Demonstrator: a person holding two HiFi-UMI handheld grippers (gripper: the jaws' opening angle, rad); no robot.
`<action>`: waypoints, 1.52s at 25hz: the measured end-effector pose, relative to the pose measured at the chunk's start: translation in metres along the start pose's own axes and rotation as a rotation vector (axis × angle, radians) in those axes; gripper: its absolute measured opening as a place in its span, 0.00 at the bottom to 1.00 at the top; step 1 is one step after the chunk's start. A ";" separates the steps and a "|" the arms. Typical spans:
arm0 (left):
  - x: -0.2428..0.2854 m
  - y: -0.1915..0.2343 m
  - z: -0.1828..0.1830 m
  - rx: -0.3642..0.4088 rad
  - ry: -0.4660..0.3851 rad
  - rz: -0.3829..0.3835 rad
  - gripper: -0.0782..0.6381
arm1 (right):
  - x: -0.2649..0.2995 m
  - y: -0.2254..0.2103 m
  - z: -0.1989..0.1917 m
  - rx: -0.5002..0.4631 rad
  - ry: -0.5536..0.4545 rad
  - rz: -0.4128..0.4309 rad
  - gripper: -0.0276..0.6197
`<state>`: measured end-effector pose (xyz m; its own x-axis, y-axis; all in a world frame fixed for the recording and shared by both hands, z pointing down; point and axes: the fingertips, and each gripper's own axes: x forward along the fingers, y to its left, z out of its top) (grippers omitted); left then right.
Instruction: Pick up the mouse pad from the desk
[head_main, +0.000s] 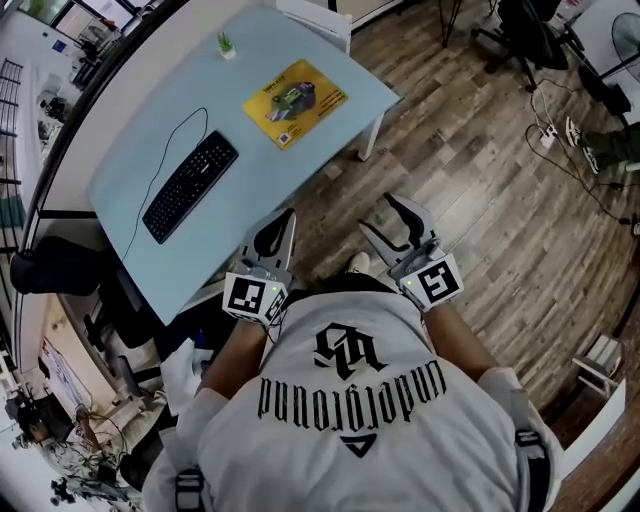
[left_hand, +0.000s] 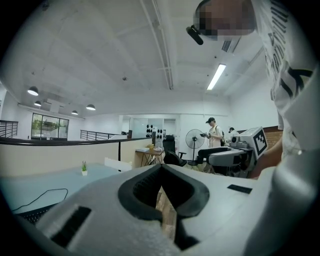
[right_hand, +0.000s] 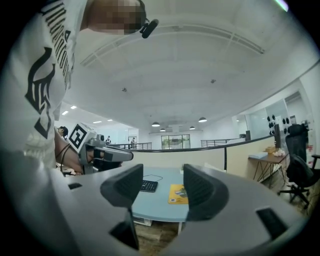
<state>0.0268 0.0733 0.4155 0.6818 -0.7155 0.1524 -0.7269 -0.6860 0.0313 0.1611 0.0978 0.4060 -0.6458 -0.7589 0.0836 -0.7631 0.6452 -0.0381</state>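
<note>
Yellow mouse pad (head_main: 295, 102), black keyboard (head_main: 190, 186), pale-blue desk (head_main: 270, 170)

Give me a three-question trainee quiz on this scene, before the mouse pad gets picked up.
1. True or false: the yellow mouse pad lies on the desk, touched by neither gripper.
2. Whose jaws stand apart? A left B right C both
3. Fill in: a black ___ with a cable lies on the desk, apart from the pad.
Key: 1 true. 2 B: the right gripper is open, the left gripper shut. 3 keyboard.

"underground" on the person's shirt (head_main: 352, 392)
</note>
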 end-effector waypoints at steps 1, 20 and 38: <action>0.003 0.000 0.002 0.004 0.000 0.004 0.12 | -0.001 -0.003 -0.001 -0.003 0.005 0.005 0.44; 0.046 0.048 0.013 -0.037 -0.040 0.014 0.12 | 0.045 -0.044 0.005 -0.052 0.011 -0.004 0.47; 0.071 0.165 0.032 -0.042 -0.065 -0.022 0.12 | 0.184 -0.043 0.030 -0.095 0.013 0.028 0.47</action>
<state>-0.0420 -0.0946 0.4003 0.7004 -0.7085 0.0865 -0.7137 -0.6964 0.0754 0.0747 -0.0725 0.3927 -0.6657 -0.7399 0.0973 -0.7387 0.6718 0.0544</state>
